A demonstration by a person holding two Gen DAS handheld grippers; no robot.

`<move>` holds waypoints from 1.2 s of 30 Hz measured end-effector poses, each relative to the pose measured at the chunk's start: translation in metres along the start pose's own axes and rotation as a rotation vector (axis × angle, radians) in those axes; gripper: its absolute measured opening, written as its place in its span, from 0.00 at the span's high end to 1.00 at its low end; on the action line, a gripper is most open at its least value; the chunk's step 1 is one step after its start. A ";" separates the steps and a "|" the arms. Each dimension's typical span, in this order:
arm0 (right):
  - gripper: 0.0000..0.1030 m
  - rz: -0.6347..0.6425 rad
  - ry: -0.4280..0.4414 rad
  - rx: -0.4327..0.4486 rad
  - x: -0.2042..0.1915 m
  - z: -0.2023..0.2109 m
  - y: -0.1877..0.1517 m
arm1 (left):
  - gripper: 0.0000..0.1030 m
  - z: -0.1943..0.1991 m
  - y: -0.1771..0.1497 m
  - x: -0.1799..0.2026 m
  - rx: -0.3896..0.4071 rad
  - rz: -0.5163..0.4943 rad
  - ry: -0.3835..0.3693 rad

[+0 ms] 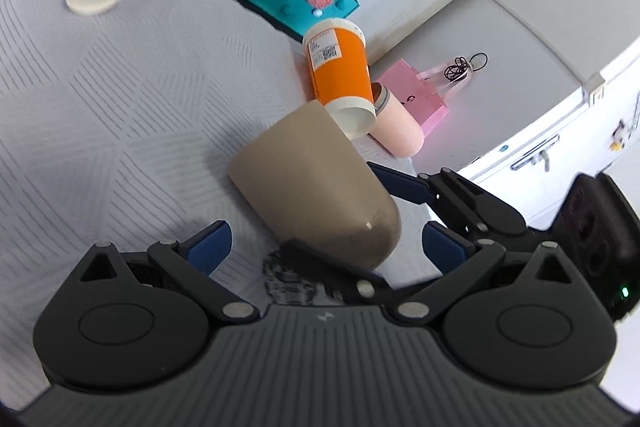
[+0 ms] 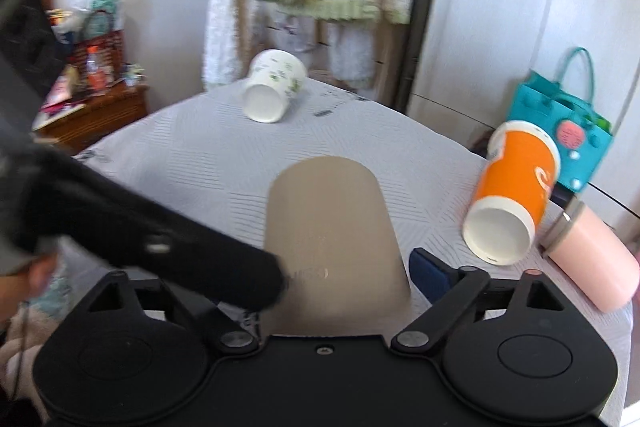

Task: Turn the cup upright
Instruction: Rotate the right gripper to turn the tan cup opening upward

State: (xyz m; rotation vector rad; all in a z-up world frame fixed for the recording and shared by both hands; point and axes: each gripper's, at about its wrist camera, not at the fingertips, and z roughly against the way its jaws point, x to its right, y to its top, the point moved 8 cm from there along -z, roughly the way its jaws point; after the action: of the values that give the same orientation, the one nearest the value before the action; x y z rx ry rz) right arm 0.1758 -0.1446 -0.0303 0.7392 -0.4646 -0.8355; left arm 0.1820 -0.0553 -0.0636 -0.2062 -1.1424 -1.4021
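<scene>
A tan cup (image 1: pixel 320 187) lies on its side on the grey bedspread (image 1: pixel 100 107), its closed base toward both cameras. It also shows in the right wrist view (image 2: pixel 332 235). My left gripper (image 1: pixel 326 247) is open, its blue pads (image 1: pixel 208 247) on either side of the cup's base without touching. My right gripper (image 2: pixel 340 275) is open around the same cup; its right pad (image 2: pixel 430 275) stands just beside the cup wall, and its left finger is hidden behind the other gripper (image 2: pixel 140 227).
An orange paper cup (image 2: pixel 516 195), a pink tumbler (image 2: pixel 592 259) and a white printed cup (image 2: pixel 276 91) lie on their sides on the bed. A teal bag (image 2: pixel 560 139) and a pink bag (image 1: pixel 416 99) stand past the bed's edge. A wooden cabinet (image 2: pixel 96 115) is at the left.
</scene>
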 end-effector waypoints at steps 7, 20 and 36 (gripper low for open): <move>0.07 -0.025 0.097 -0.104 0.010 -0.005 0.002 | 0.06 -0.017 0.002 0.000 0.010 0.070 -0.013; 0.12 -0.079 0.239 -0.209 0.017 -0.031 0.005 | 0.17 -0.022 0.006 -0.008 0.034 0.094 -0.021; 0.19 -0.043 0.197 -0.121 0.020 -0.005 0.004 | 0.31 0.003 0.004 0.023 0.098 -0.148 0.039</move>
State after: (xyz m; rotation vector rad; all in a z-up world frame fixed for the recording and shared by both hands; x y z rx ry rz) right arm 0.1931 -0.1571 -0.0292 0.7130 -0.2211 -0.8142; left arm 0.1781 -0.0668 -0.0439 -0.0242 -1.2109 -1.4691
